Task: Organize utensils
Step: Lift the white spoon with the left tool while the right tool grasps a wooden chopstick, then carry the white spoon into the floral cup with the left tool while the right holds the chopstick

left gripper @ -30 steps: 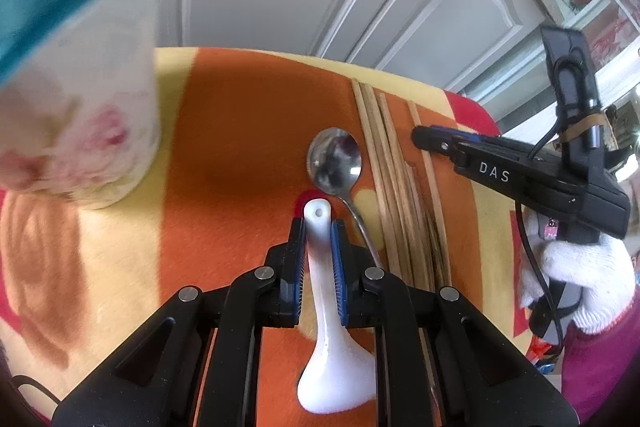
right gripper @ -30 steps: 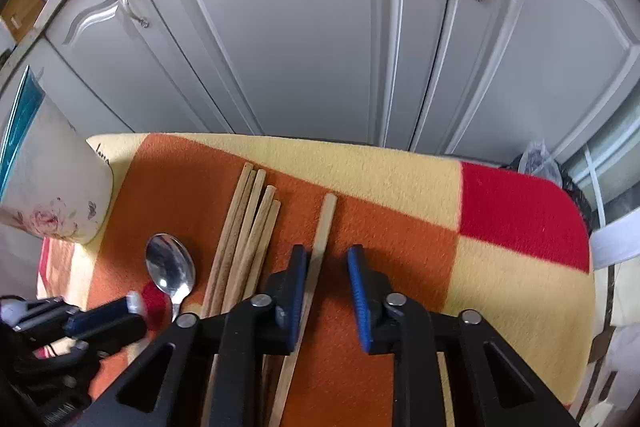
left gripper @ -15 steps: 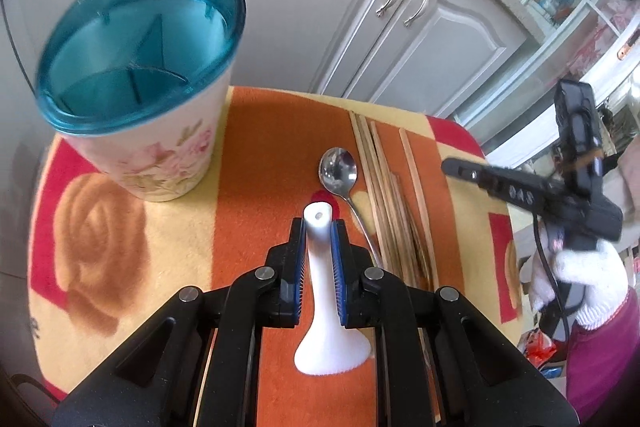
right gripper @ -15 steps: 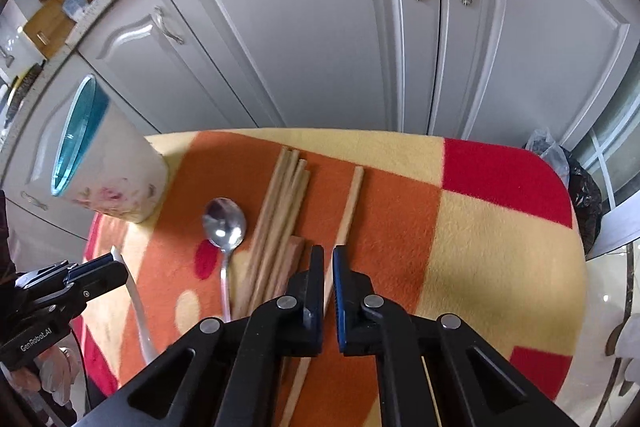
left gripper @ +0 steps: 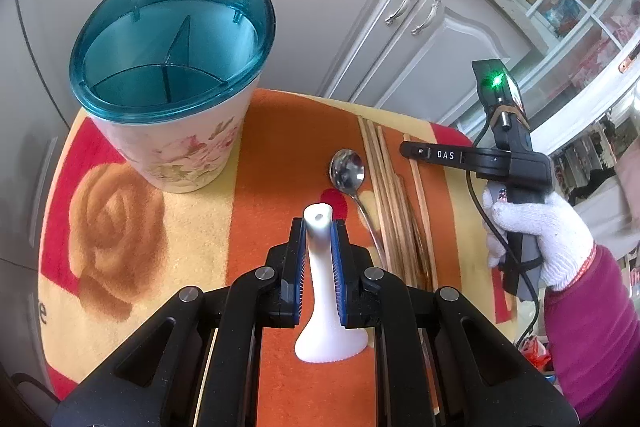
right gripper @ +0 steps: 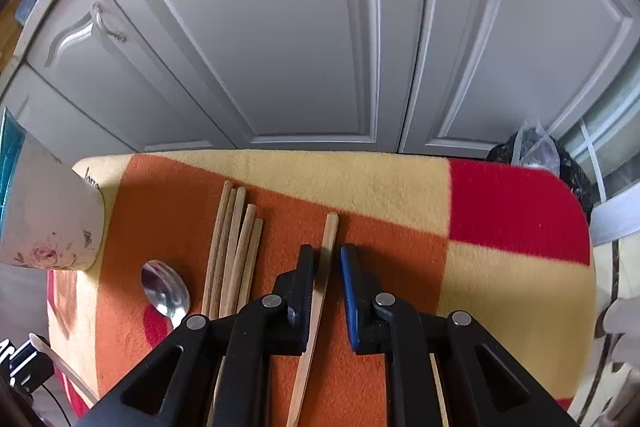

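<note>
Left gripper [left gripper: 319, 259] clamps the handle of a white spoon [left gripper: 320, 291], bowl hanging toward six o'clock above the bench [left gripper: 192, 227]. The divided utensil holder [left gripper: 172, 39] stands at ten o'clock. Right gripper [right gripper: 325, 287], jaws opening, straddles a lone chopstick [right gripper: 326, 243] without pinching it; the chopstick bundle [right gripper: 234, 247] and metal spoon [right gripper: 165, 289] lie at nine o'clock. Step judged in hand: carrying the white spoon to the holder. The next move calls for tipping it into one compartment.

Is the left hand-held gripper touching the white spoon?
Touching. The left wrist view shows the left hand-held gripper with both blue pads pressed against the white spoon handle.
</note>
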`<state>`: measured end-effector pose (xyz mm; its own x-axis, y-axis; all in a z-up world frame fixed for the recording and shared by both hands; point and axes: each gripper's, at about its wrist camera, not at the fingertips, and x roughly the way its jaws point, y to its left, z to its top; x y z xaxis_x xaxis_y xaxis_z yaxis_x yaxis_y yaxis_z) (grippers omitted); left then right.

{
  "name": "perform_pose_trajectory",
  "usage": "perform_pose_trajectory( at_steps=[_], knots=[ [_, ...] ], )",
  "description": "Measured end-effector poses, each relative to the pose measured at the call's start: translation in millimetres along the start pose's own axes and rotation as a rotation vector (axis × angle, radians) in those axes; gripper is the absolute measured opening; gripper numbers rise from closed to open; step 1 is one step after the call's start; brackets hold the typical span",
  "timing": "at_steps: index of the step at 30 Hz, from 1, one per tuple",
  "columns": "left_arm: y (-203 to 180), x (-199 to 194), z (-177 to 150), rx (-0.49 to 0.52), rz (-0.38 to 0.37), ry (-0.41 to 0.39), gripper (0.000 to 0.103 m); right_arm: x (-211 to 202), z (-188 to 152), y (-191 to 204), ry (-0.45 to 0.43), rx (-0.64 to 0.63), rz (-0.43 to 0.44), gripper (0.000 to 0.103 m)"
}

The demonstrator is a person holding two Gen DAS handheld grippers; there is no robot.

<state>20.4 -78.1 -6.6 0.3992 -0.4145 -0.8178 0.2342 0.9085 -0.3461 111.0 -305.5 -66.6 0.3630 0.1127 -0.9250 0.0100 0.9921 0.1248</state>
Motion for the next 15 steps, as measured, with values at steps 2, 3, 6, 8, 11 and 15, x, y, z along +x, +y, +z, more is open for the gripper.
perform_pose_trajectory(
  at_steps=[2, 3, 6, 8, 11, 15],
  knots=[
    [0, 0, 1, -0.006, -0.003, 0.0, 0.011, 1, 1, 4, 0.004, -0.042, 0.009, 0.008],
    [0, -2, 1, -0.007, -0.006, -0.003, 0.011, 0, 1, 4, 0.007, -0.047, 0.019, 0.007],
    [-1, -10, 0, 0.0, -0.015, -0.022, 0.011, -13, -4, -3, -0.009, -0.028, 0.074, 0.007],
    [-2, -17, -1, 0.003, -0.023, -0.033, 0.011, -34, -11, -3, -0.042, -0.029, 0.094, 0.006],
    [-5, -33, -2, 0.015, -0.032, -0.061, 0.011, -65, -21, -2, -0.095, -0.028, 0.142, 0.006],
    [-7, -54, -5, 0.033, -0.035, -0.091, 0.01, -111, -38, 8, -0.174, -0.057, 0.184, 0.006]
  ],
)
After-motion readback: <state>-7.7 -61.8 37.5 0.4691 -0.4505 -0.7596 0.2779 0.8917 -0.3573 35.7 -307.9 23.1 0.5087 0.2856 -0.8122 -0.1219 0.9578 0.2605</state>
